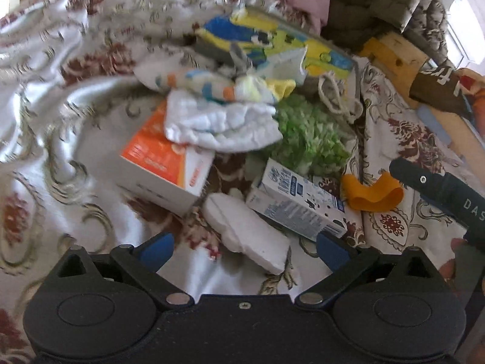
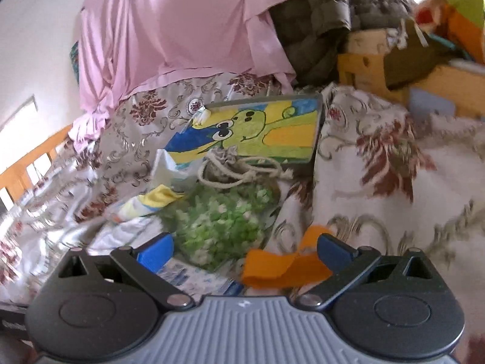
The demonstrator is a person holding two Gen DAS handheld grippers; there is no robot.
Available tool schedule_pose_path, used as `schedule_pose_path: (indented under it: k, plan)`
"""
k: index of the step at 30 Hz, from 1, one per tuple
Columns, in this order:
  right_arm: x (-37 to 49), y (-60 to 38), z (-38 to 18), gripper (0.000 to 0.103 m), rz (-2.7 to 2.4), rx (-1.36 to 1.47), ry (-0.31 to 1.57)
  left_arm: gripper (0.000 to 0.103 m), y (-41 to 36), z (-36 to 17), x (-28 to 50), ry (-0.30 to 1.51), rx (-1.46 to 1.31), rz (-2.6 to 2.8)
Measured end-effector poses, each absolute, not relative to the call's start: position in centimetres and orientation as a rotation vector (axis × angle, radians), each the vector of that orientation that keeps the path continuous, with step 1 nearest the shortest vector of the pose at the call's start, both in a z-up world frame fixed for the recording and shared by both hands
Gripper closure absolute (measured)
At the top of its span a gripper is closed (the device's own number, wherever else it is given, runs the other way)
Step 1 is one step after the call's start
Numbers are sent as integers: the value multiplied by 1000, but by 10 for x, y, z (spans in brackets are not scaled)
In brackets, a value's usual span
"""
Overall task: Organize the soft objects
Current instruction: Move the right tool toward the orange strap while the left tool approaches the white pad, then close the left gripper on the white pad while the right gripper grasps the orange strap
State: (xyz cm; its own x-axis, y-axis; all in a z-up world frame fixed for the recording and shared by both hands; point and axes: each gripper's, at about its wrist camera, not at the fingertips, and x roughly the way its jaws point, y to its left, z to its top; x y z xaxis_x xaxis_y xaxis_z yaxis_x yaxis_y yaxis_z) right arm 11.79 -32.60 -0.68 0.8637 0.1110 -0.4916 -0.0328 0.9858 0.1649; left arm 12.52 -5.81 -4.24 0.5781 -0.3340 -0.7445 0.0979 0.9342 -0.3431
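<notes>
- Nearest the left wrist camera, a white foam-like pad (image 1: 247, 230) lies on the floral bedspread (image 1: 60, 115), between the spread blue fingers of the left tool (image 1: 244, 250), which is open and holds nothing.
- Just beyond it, a blue-and-white carton (image 1: 298, 204) rests on its side, touching the pad's far edge.
- An orange cloth strip (image 2: 280, 268) lies curled between the fingers of the right tool (image 2: 244, 250), open too; whether the right finger touches it is hard to tell through the blur.
- Behind the carton sits a green fluffy bundle (image 1: 309, 136), with a white quilted cloth (image 1: 222, 124) beside it, draped over an orange-and-white box (image 1: 165, 163).
- Farther back, patterned baby cloths (image 1: 209, 83) and a rope-drawstring pouch (image 2: 236, 170) lie against a cartoon-print board (image 2: 257, 130).
- Pink fabric (image 2: 182, 30) and a quilted olive jacket (image 2: 327, 15) hang behind.
</notes>
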Motion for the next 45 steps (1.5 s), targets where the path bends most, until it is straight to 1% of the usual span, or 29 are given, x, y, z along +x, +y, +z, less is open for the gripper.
schedule_pose_path:
  k: [2,8,11,14,20,22,24,26,28,32,34,39,45]
  plan:
    - [125,-329,-11,0,47,106,537,3,-66,-48,132,954,-274,-252]
    - [141,-341,-28,0,24,156,635,5,-82,-68,147,1028,-291,-218]
    - [148,-346,-36,0,11,163,667,7,-94,-71,154,1032,-221,-190]
    - [155,-350,-42,0,11,194,693,12,-103,-72,158,1025,-152,-176]
    - [163,-354,-48,0,7,210,715,23,-103,-75,162,1019,-120,-153]
    - [162,-355,-48,0,7,216,717,30,-101,-75,163,1012,-115,-153]
    - [162,-354,-48,0,12,218,715,33,-99,-76,163,1000,-123,-155]
    - [163,-353,-49,0,21,221,721,38,-96,-76,161,986,-141,-154]
    - [163,-353,-50,1,32,223,729,45,-92,-75,159,967,-161,-152]
    - [166,-350,-53,1,42,217,746,48,-90,-74,158,956,-183,-148]
    - [166,-349,-54,2,40,217,748,52,-89,-73,157,950,-197,-139]
    - [165,-351,-52,3,53,235,743,57,-85,-69,150,929,-223,-134]
    - [165,-346,-51,3,80,220,740,58,-86,-66,144,908,-215,-137]
